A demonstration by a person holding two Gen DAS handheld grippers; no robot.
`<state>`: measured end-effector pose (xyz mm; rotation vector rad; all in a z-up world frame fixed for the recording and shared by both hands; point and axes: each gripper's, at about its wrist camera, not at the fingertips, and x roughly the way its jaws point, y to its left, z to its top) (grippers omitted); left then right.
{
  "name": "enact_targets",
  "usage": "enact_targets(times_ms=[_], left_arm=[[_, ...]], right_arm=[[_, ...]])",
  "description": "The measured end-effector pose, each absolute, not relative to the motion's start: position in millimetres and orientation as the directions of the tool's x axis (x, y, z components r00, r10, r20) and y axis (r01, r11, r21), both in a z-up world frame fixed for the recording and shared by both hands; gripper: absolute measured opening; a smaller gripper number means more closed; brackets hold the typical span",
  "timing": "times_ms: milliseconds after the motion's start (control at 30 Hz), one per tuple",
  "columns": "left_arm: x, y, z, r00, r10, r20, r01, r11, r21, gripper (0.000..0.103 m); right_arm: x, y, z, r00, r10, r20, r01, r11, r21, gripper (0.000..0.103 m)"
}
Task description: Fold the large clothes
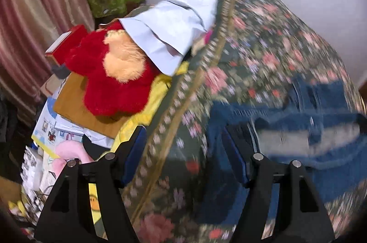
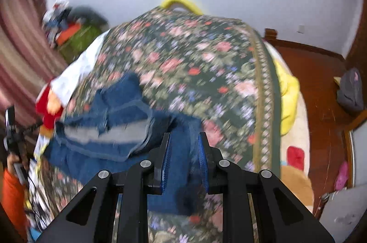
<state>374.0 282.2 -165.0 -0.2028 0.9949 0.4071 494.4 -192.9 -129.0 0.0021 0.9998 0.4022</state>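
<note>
Softly blurred, the denim garment (image 2: 107, 128) lay rumpled on the floral bedspread (image 2: 195, 64), its blue cloth coarse, with pale stitched seams and a grey inner band. My right hand-held gripper (image 2: 183, 158) had a fold of that denim between its ribbed blue pads, jaws nearly closed on it. My left hand-held gripper (image 1: 183, 151) stood wide apart over the bedspread's gold-bordered edge, holding nothing, denim at its 2 o'clock. At its 10 o'clock sat a fuzzy red plush toy (image 1: 110, 80), under a white sheet (image 1: 169, 36), on a flat cardboard piece (image 1: 75, 105). From my right view, wooden floor (image 2: 321, 82) lay open at 3 o'clock past a yellow blanket (image 2: 289, 93).
</note>
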Motion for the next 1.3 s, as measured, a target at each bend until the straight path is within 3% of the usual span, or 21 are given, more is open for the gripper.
enact_targets(times_ms=[233, 400, 567, 700, 867, 1000, 1133, 1300], left_arm=[[361.1, 222.8, -190.7, 0.477, 0.172, -0.862, -0.257, 0.965, 0.050, 0.068], [383.3, 192.5, -218.8, 0.444, 0.186, -0.877, -0.183, 0.976, 0.114, 0.070], [418.6, 186.4, -238.2, 0.431, 0.249, -0.867, -0.197, 0.964, 0.179, 0.072], [456.3, 201.4, -243.8, 0.421, 0.207, -0.883, -0.220, 0.968, 0.122, 0.075], [492.6, 224.8, -235.9, 0.436, 0.204, -0.876, -0.305, 0.950, 0.069, 0.076], [506.0, 238.8, -227.7, 0.453, 0.216, -0.865, -0.344, 0.937, 0.054, 0.076], [497.2, 239.0, -205.3, 0.496, 0.240, -0.834, -0.359, 0.932, 0.055, 0.076], [479.3, 235.8, -168.0, 0.546, 0.269, -0.793, -0.346, 0.935, 0.079, 0.076]], right_arm=[[459.8, -135.8, -176.2, 0.432, 0.287, -0.855, -0.473, 0.879, 0.056, 0.019], [455.2, -103.2, -207.9, 0.367, 0.277, -0.888, -0.535, 0.844, 0.042, 0.019], [473.8, -79.3, -223.1, 0.397, 0.261, -0.880, -0.548, 0.836, 0.001, 0.019], [513.7, -64.8, -230.6, 0.374, 0.259, -0.890, -0.515, 0.857, 0.032, 0.019], [563.7, -63.3, -221.1, 0.445, 0.280, -0.851, -0.412, 0.907, 0.084, 0.019], [581.4, -72.2, -208.5, 0.533, 0.210, -0.820, -0.304, 0.952, 0.046, 0.019], [568.9, -84.1, -194.2, 0.525, 0.265, -0.809, -0.327, 0.940, 0.096, 0.019], [527.6, -82.4, -178.1, 0.529, 0.270, -0.804, -0.418, 0.908, 0.029, 0.019]])
